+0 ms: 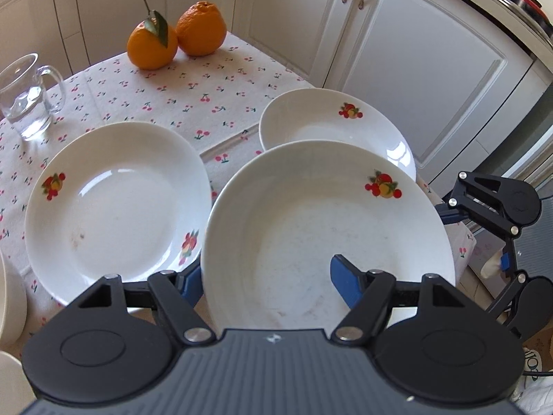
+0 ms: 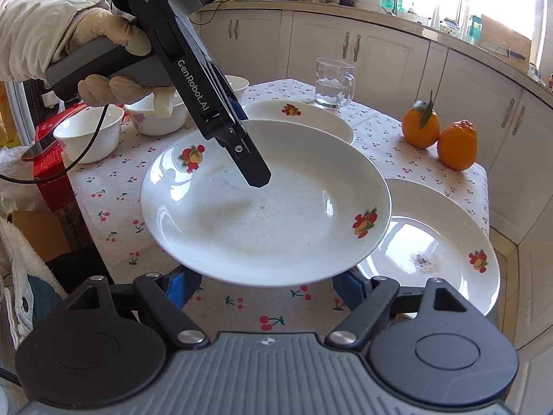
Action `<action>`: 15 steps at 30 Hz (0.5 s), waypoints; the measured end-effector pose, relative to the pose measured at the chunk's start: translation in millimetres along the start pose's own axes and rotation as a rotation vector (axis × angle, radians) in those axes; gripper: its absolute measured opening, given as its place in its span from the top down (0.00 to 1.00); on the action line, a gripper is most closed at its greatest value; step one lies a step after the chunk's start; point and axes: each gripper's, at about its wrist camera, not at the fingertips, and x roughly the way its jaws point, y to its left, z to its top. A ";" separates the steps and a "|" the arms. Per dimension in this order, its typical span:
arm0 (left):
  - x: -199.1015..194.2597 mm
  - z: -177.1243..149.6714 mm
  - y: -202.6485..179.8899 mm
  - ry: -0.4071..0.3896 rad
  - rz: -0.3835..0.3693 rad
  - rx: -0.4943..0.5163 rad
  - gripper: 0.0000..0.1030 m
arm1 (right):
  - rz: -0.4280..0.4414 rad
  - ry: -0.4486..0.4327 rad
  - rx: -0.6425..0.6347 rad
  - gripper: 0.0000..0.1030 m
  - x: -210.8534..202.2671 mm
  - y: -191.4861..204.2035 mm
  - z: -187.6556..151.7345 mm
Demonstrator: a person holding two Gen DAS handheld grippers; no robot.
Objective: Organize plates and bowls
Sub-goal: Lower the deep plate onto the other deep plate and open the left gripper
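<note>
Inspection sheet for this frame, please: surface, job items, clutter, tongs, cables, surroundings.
Surface: cherry-print tablecloth covers the table.
Job's things: lifted plate held off the table; near plate and far plate lie on the cloth; white bowls at the far left edge.
Clutter: glass mug with water; two oranges; red box beside the table.
Grippers: left tongs clamp the lifted plate's rim; right tongs are open below its near edge.
Cables: black cable hangs from the left handle in front of a bowl.
Surroundings: white cabinets; cluttered counter under a bright window.
</note>
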 end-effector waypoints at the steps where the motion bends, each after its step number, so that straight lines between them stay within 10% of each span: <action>1: 3.1 4.9 -2.3 0.000 -0.004 0.010 0.29 | -0.010 -0.001 0.005 0.17 -2.1 -3.2 -0.7; 15: 52.9 69.0 -36.4 0.013 -0.069 0.146 0.29 | -0.136 0.007 0.100 0.17 -27.0 -51.2 -20.2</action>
